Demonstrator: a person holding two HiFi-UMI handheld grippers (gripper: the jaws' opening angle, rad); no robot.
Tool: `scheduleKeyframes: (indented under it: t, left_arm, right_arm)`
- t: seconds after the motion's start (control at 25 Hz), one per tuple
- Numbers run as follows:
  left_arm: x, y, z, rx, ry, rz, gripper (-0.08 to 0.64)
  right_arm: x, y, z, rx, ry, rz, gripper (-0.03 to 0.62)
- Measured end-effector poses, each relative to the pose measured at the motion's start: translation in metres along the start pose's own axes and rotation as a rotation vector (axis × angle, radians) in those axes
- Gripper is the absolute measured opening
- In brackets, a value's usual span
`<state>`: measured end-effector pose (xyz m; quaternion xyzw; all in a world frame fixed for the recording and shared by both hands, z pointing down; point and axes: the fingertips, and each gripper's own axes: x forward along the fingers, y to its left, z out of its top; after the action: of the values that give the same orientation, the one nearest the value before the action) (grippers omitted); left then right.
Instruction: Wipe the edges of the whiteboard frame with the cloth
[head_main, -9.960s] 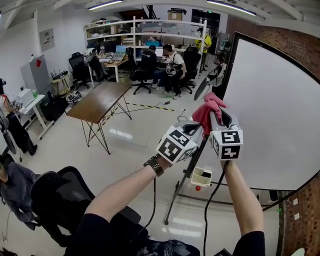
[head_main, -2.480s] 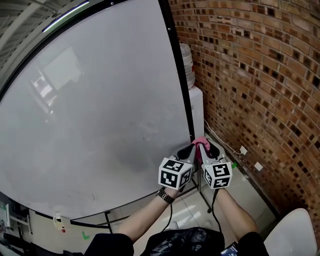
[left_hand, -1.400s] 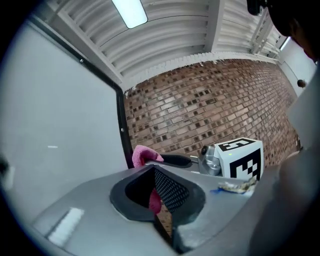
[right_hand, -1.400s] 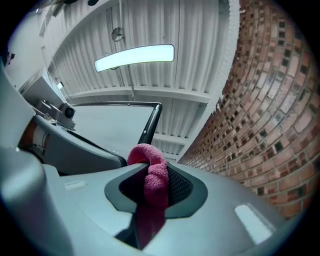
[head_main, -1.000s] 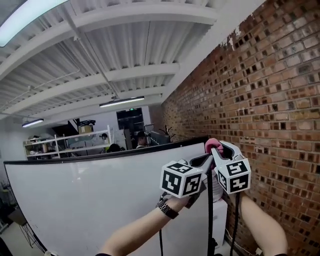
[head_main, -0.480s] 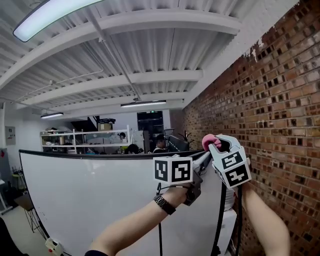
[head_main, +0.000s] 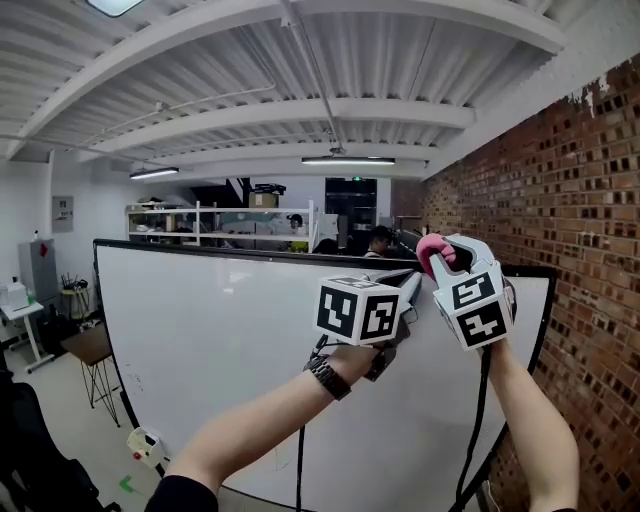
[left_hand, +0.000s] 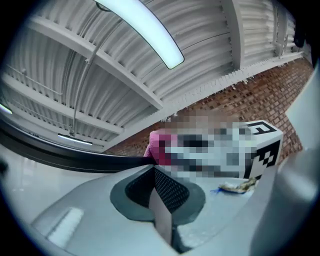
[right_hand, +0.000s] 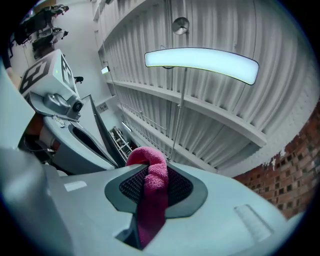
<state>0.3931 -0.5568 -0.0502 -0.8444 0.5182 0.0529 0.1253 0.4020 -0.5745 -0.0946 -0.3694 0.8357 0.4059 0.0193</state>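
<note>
Cloth (head_main: 432, 247) up high now, a pink wad pinched tight in the right gripper (head_main: 441, 262), sitting at the top edge of the whiteboard frame (head_main: 250, 252) close to the right-hand corner, by the brick wall (head_main: 590, 200). In the right gripper view the jaws clamp the cloth (right_hand: 147, 165) squarely on their ribbed pads. The left gripper (head_main: 408, 287) rides just beside it, and in its own view its jaws are pressed together on nothing (left_hand: 161, 200).

Whether the wad actually touches the black rail is hard to call from the head view; it looks to be on it or only just above.

To wipe this top edge well, I'd press the cloth's bulging end down onto the rail and draw it along the frame's line in one steady pass, with the hard jaw tips off the frame.

The cloth lies as a folded strip, its long axis running along the jaws, with the rounded loop poking out past the tips. The rail itself runs left to right across the head view.
</note>
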Motion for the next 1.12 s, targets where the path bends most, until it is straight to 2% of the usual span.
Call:
scheduleKeyframes:
  t: [0.2,0.4,0.64,0.76,1.0,1.12]
  left_arm:
    - [-0.096,0.065,0.007,0.019,0.016,0.078,0.003]
    - [-0.197,0.134,0.015,0.04,0.029,0.192,0.003]
    - [-0.301,0.185,0.021,0.044,0.017,0.285,0.003]
    - [-0.337,0.209,0.031,0.057,0.021,0.35,0.003]
    - [-0.401,0.245,0.017,0.1,0.059,0.425,0.003]
    - [-0.374,0.233,0.014,0.125,0.085,0.452,0.003]
  right_arm:
    - [0.052,0.089,0.064,-0.044,-0.031,0.035,0.081]
    - [0.098,0.161,0.123,-0.061,-0.054,0.059,0.081]
    - [0.137,0.246,0.181,-0.077,-0.104,0.096,0.081]
    - [0.152,0.278,0.213,-0.096,-0.12,0.125,0.081]
    - [0.171,0.348,0.249,-0.13,-0.116,0.182,0.083]
    - [0.164,0.334,0.237,-0.161,-0.123,0.23,0.083]
